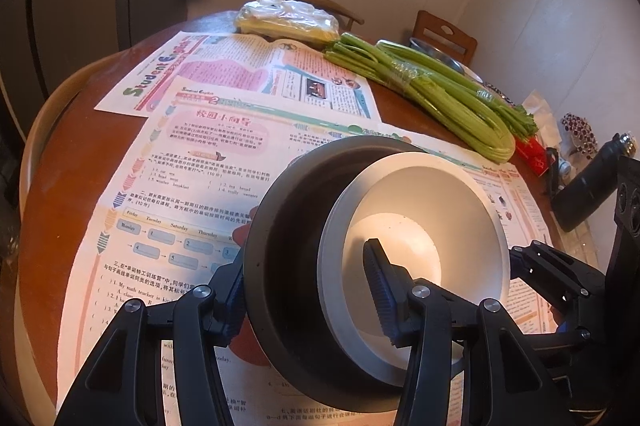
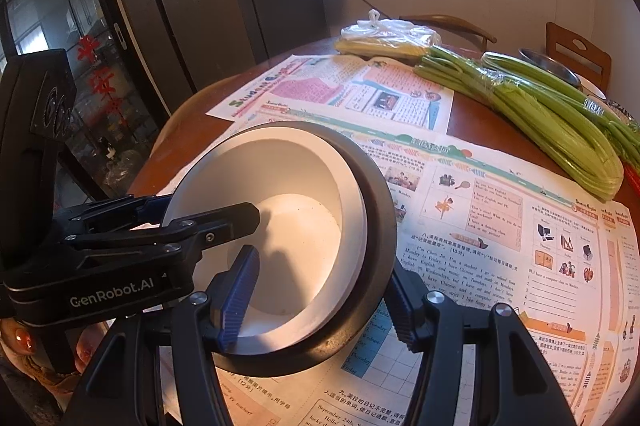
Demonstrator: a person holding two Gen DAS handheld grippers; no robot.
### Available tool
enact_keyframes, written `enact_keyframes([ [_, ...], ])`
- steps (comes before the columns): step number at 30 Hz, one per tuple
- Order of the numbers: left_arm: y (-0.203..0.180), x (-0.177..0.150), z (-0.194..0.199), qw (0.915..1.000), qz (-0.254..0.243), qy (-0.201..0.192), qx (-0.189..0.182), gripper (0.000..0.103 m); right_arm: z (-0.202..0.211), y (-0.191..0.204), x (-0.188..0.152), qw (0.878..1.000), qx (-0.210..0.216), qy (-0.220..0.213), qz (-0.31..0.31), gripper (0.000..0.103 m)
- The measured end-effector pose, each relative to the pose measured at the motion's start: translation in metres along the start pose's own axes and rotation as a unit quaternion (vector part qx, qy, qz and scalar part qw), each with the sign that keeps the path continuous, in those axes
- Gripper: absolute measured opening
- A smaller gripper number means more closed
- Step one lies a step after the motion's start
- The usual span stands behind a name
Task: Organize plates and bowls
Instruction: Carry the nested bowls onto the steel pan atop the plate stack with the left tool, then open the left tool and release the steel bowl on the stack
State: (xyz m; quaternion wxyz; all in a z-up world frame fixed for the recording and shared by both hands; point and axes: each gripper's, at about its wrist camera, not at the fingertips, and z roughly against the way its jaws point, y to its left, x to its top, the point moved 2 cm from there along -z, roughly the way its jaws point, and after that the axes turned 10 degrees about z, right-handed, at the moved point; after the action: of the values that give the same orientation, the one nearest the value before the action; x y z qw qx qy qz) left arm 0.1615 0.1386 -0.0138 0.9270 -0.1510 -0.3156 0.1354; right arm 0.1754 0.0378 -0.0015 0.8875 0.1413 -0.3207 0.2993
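A white bowl (image 1: 416, 226) sits nested, tilted, inside a dark grey bowl (image 1: 288, 250) over the newspaper-covered table. My left gripper (image 1: 308, 290) is shut on the near walls of both bowls, one finger inside the white bowl and one outside the dark bowl. My right gripper (image 2: 324, 290) is shut on the same bowls from the other side: one blue pad lies inside the white bowl (image 2: 288, 226), the other outside the dark bowl (image 2: 380, 226). The left gripper also shows in the right wrist view (image 2: 224, 222), its finger reaching into the white bowl.
Newspapers (image 1: 192, 154) cover the round wooden table (image 1: 64, 162). Celery bunches (image 1: 440, 94), a plastic bag of yellow food (image 1: 286, 20), a metal bowl (image 2: 550, 64) and small items lie at the far right. Chairs stand behind.
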Motion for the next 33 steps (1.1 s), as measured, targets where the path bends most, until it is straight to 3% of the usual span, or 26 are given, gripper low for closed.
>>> enact_keyframes([
  [16, 0.010, -0.001, 0.002, 0.9996, 0.002, -0.014, 0.026, 0.055, -0.001, 0.006, -0.003, 1.000, -0.024, -0.003, 0.007, 0.058],
  [22, 0.009, -0.003, 0.022, 0.9988, -0.003, -0.035, 0.034, 0.055, 0.011, 0.002, -0.005, 0.999, -0.041, -0.013, 0.000, 0.058],
  [25, 0.004, -0.008, 0.036, 0.9965, -0.011, -0.060, 0.057, 0.055, 0.025, 0.000, -0.008, 0.998, -0.048, -0.029, -0.002, 0.058],
  [33, -0.017, -0.037, 0.074, 0.9952, -0.015, -0.086, 0.045, 0.058, 0.065, 0.000, -0.029, 0.996, -0.058, -0.060, -0.009, 0.059],
])
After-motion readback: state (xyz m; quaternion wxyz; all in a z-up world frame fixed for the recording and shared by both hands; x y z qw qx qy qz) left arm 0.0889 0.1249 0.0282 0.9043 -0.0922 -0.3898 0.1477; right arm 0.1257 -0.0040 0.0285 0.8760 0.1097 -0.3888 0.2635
